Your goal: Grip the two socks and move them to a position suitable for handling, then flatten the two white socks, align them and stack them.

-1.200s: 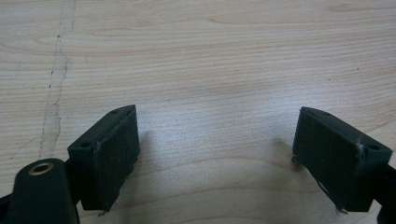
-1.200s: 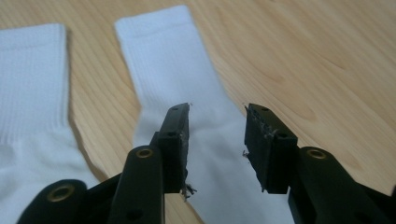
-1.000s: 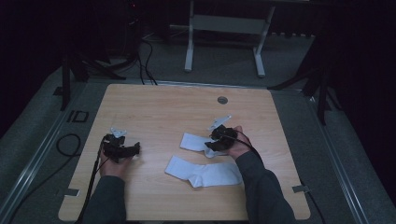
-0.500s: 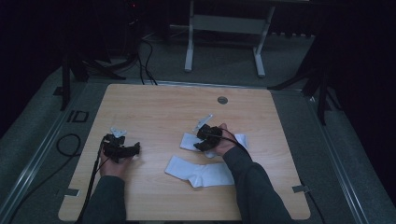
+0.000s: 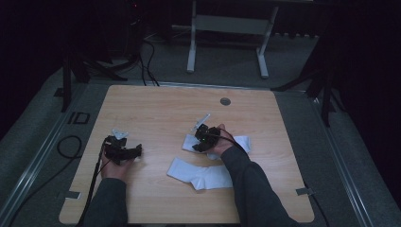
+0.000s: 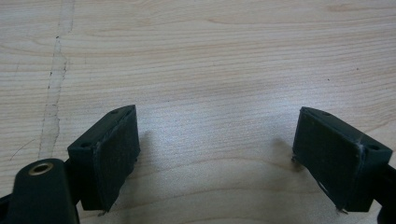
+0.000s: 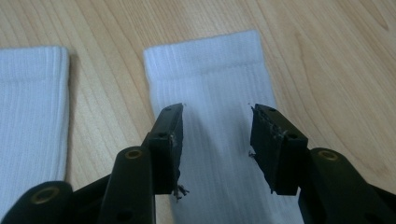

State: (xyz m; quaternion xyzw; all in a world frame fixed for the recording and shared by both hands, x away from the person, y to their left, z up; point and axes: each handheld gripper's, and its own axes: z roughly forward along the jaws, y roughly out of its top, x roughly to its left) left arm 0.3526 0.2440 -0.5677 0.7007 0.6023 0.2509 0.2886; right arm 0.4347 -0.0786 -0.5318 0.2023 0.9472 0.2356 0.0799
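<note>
white sock (image 7: 212,116) flat on wooden table (image 5: 156,109), right of centre, second sock (image 5: 201,174) just beside it nearer the person. right gripper (image 7: 217,140) over the first sock, jaws part open, just been widening, not pinching it. left gripper (image 6: 217,149) wide open, unloaded over bare wood at left.

Two white ribbed cotton socks (image 5: 201,173) (image 5: 239,142) lie on one pale wooden surface (image 5: 156,109). Two black two-jaw claws (image 5: 137,152) (image 5: 195,145) are there, one per hand.

A small round grey grommet (image 5: 225,101) sits in the light wooden table (image 5: 156,113), near its far edge; a white metal frame (image 5: 227,28) stands beyond the table.
</note>
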